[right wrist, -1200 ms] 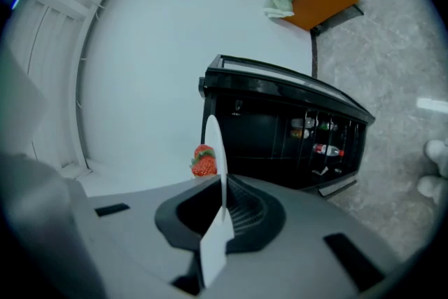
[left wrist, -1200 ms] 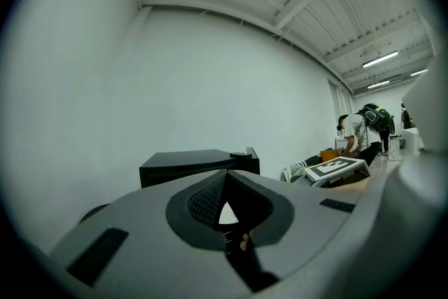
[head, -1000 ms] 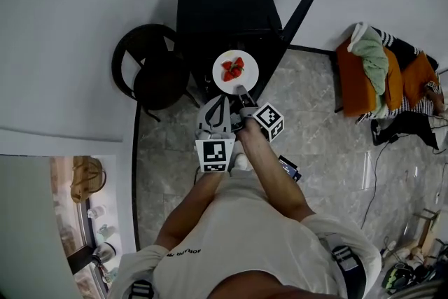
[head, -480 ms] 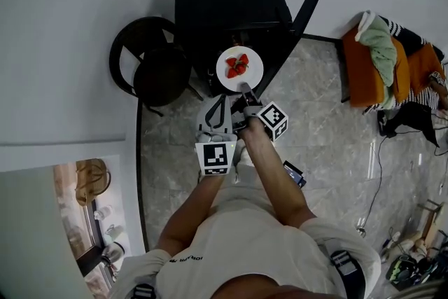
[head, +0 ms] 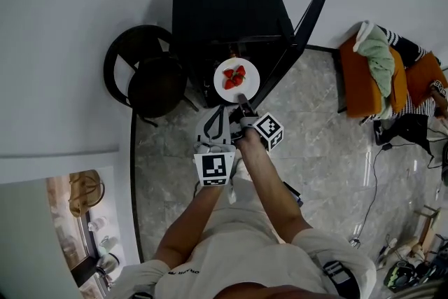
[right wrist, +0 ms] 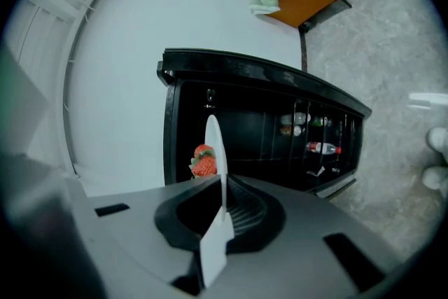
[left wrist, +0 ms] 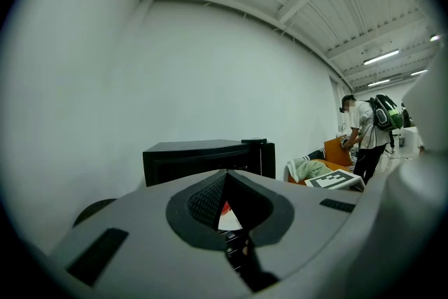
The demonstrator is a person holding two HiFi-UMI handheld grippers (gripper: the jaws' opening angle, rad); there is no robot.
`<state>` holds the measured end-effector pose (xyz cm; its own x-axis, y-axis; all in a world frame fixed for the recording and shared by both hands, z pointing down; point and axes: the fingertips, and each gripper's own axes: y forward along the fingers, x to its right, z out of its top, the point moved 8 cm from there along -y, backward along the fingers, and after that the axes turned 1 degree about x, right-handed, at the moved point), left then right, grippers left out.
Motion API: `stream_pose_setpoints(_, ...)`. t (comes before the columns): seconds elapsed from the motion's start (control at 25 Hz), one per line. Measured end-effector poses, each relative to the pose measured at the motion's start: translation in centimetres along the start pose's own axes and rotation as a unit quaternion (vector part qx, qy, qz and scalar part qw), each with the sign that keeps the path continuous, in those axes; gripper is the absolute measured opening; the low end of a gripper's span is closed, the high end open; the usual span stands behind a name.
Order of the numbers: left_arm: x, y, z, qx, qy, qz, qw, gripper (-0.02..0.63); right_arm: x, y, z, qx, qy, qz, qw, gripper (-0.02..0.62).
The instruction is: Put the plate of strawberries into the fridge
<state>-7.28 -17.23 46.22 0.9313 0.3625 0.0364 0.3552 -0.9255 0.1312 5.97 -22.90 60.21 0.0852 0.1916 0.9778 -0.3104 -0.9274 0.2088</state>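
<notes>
Right tongs [head: 243, 100] pinch the plate [head: 248, 85] by its rim, strawberries [head: 234, 76] level before the open black fridge [head: 224, 3], forearm [head: 269, 168] stretched forward; left tongs [head: 220, 112], pressed together and empty, hang just beside.

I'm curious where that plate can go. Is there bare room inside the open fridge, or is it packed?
Free: the upper part of the fridge, just under its top and level with the plate in the right gripper, looks bare. Crowded: lower down by the open door, bottles stand. The back is too dark to judge.
</notes>
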Motion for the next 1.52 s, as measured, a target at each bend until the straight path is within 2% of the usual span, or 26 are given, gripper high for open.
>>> stream_pose_setpoints(0.64,0.9,1.6,-3.1,0.001,-0.008,0.003,1.0000,0.003,3.4,2.3,2.1,0.017,0.003,-0.003,1.000,0.020)
stream_pose_setpoints(1.16,1.6,2.2,-5.8,-0.007,-0.011,0.005,0.9999,0.003,7.6,3.9,2.1,0.009,0.002,-0.023,1.000,0.019)
stream_pose_setpoints(1.52,1.4,2.8,-6.5,-0.009,-0.018,0.018,0.9996,0.003,10.1,5.0,2.2,0.005,0.007,-0.014,1.000,0.018)
